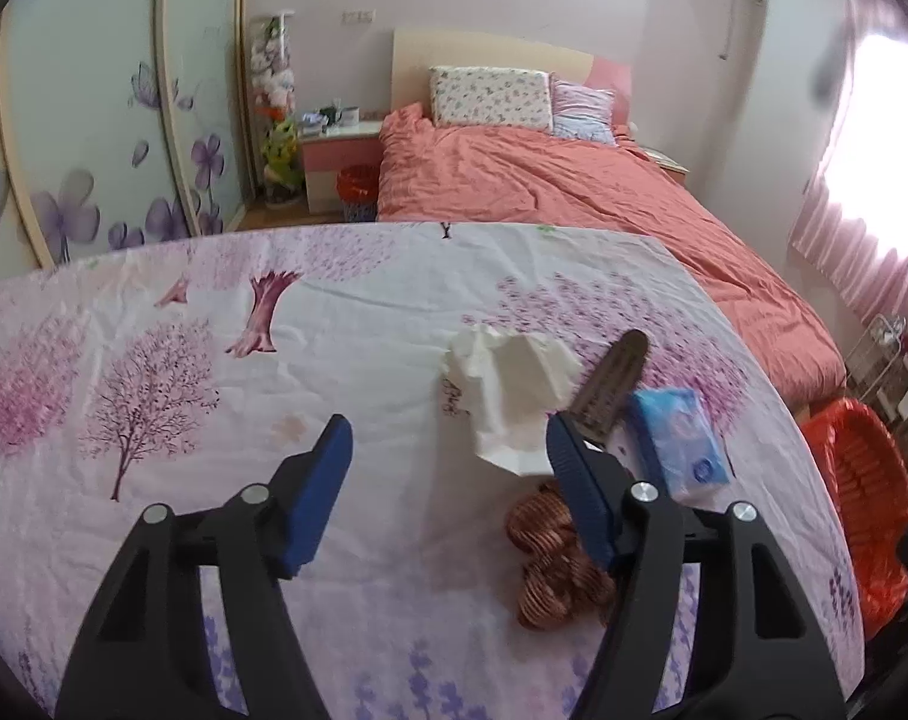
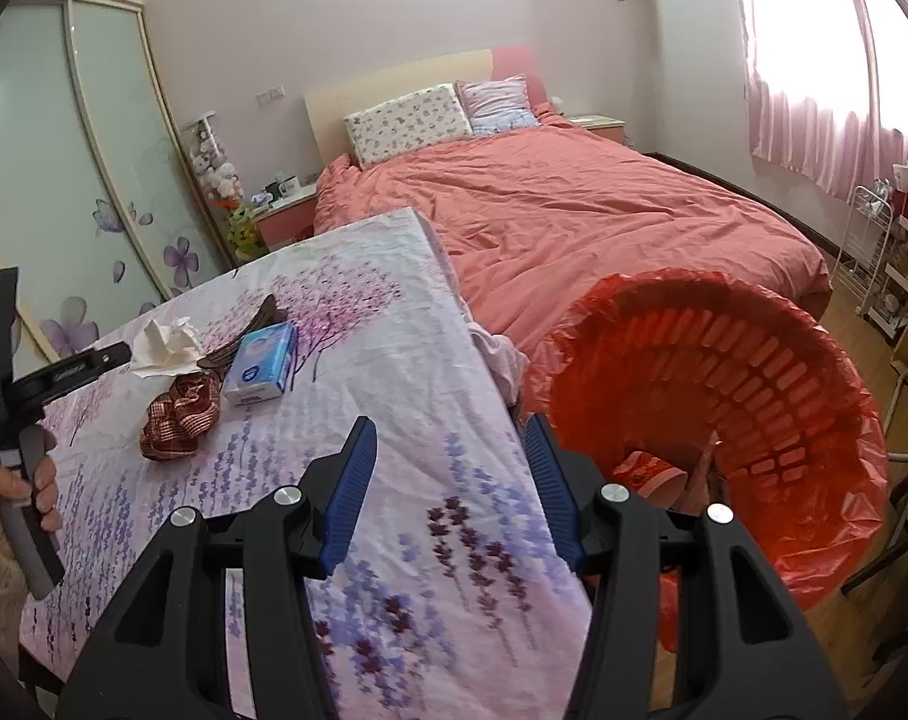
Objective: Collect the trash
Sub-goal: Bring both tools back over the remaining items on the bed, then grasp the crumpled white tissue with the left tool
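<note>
White crumpled tissue [image 1: 508, 396], blue tissue pack [image 1: 679, 438], red-lined bin [image 2: 754, 360] — pink tree-print tablecloth [image 1: 213, 360], coral bedspread [image 1: 574, 198]

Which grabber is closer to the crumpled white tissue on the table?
Left. The left gripper hovers open right by the crumpled tissue. The right gripper, also open, is farther off at the table's edge beside the red bin.

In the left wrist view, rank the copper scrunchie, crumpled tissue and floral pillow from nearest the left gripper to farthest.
1. Copper scrunchie: on the table, by the left gripper's right-hand finger.
2. Crumpled tissue: just ahead, on the cloth.
3. Floral pillow: at the bed's head, far back.
</note>
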A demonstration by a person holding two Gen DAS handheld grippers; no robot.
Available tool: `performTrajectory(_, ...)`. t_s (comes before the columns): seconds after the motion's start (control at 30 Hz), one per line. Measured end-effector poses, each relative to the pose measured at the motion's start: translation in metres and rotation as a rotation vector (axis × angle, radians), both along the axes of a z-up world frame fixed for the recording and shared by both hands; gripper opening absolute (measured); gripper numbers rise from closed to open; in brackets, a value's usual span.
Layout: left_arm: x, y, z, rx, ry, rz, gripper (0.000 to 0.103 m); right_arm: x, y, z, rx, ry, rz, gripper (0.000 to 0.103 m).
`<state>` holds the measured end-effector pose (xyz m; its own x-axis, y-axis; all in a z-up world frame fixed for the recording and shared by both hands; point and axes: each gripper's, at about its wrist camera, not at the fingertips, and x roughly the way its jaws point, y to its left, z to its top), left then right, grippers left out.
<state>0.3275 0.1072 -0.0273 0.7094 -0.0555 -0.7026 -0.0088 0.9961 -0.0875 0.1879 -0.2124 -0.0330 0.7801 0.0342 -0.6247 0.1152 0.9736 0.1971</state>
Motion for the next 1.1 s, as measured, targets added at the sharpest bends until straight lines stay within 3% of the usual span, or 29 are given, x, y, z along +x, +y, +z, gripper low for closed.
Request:
performTrajectory(0.1,0.013,0.003,-0.003,-0.05,0.017,-0.014,0.062,0.002,0.007,-0.001,-0.004,0.006,0.011,0.052)
performTrajectory(0.27,0.03,-0.008,-0.014,-0.033,0.05,-0.048,0.045,0.007,0.016,-0.005,-0.019,0.024,0.026,0.052)
performTrajectory(0.4,0.04,-0.017,-0.025,-0.029,0.075,-0.056,0.039,0.009,0.021,-0.007,-0.021,0.035,0.031,0.052)
performTrajectory(0.47,0.043,-0.019,-0.031,-0.035,0.088,-0.062,0.02,0.009,0.024,-0.008,-0.023,0.038,0.037,0.052)
performTrajectory(0.57,0.043,-0.017,-0.034,-0.036,0.08,-0.063,0.01,0.01,0.03,-0.007,-0.032,0.041,0.047,0.052)
performTrajectory(0.9,-0.007,0.046,-0.019,-0.018,-0.009,0.01,0.006,0.017,0.052,-0.008,-0.04,0.044,0.082,0.052)
performTrajectory(1.1,-0.037,0.082,-0.033,0.017,0.03,0.053,0.01,0.032,0.075,-0.012,-0.041,0.053,0.108,0.052)
